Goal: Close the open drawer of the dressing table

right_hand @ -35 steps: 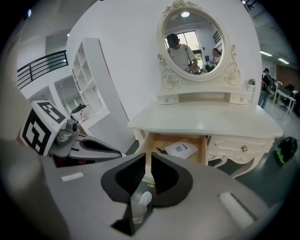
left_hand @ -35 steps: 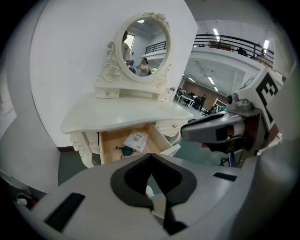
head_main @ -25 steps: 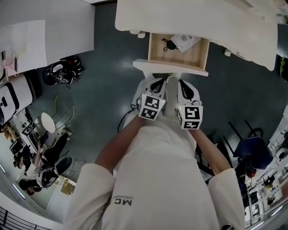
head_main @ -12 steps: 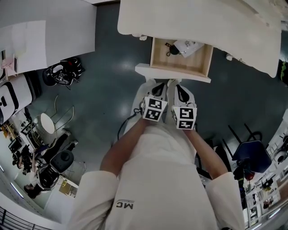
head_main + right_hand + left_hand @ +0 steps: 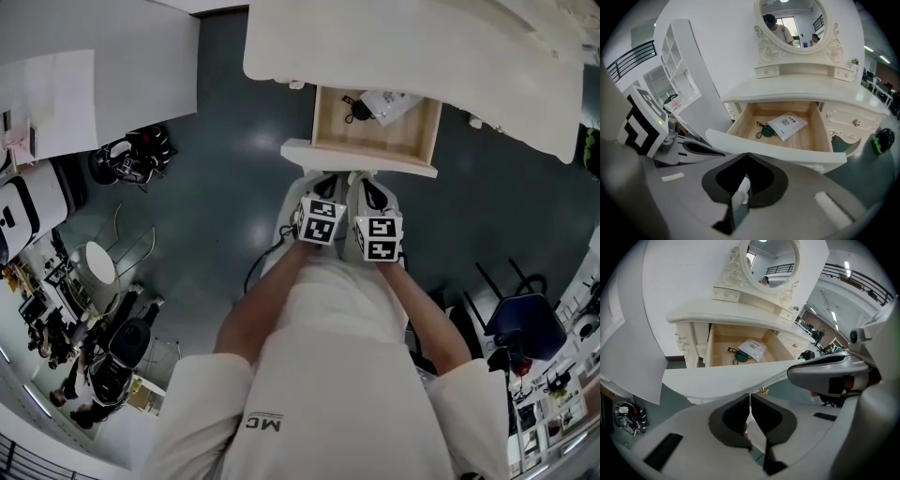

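The cream dressing table (image 5: 403, 47) stands ahead of me with its wooden drawer (image 5: 375, 122) pulled out. Its white front panel (image 5: 361, 157) faces me. Inside the drawer lie a white packet (image 5: 787, 124) and a dark corded item (image 5: 764, 131). My left gripper (image 5: 330, 178) and right gripper (image 5: 367, 182) sit side by side just short of that panel, both shut with nothing between the jaws. In the left gripper view the gripper (image 5: 750, 395) is level with the panel's (image 5: 726, 378) lower edge, beside a small brass knob (image 5: 763, 391). The right gripper (image 5: 746, 153) points at the panel (image 5: 787, 149). I cannot tell whether either touches it.
An oval mirror (image 5: 771, 261) tops the table. On the dark floor to the left lie a black helmet-like object (image 5: 131, 150) and a round stool (image 5: 94, 258). A white shelf unit (image 5: 56, 84) stands at the far left, a blue chair (image 5: 525, 319) at the right.
Both grippers have drawn closer together and a little nearer the drawer front. The drawer looks about as far out as before.
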A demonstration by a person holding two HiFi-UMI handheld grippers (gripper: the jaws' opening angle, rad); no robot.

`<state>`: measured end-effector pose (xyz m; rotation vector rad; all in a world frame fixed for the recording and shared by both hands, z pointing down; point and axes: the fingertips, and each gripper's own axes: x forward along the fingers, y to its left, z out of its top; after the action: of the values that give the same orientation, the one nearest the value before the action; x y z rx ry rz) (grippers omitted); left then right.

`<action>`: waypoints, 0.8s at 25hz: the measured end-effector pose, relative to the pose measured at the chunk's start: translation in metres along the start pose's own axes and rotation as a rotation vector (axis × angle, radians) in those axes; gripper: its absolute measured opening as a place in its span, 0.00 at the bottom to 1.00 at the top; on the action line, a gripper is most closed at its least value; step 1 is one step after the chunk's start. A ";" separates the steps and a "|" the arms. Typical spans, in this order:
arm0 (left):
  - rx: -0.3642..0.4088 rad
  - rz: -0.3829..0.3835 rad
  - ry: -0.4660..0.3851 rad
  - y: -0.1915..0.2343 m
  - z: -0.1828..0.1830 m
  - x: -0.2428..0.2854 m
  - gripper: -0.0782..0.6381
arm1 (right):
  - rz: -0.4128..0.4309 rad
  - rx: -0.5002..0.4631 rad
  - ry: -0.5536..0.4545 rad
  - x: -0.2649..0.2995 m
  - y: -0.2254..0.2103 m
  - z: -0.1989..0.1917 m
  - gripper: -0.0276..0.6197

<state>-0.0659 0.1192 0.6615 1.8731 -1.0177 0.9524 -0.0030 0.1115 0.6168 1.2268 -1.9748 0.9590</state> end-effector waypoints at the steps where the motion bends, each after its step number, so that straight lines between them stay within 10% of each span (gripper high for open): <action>1: -0.001 0.000 0.001 0.001 0.001 0.001 0.12 | -0.001 0.002 0.006 0.002 -0.001 -0.001 0.04; 20: -0.045 0.040 -0.039 0.009 0.028 0.008 0.12 | -0.035 0.020 0.052 0.024 -0.017 -0.008 0.04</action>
<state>-0.0642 0.0883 0.6593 1.8472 -1.0944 0.9114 0.0047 0.1013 0.6449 1.2312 -1.9013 0.9853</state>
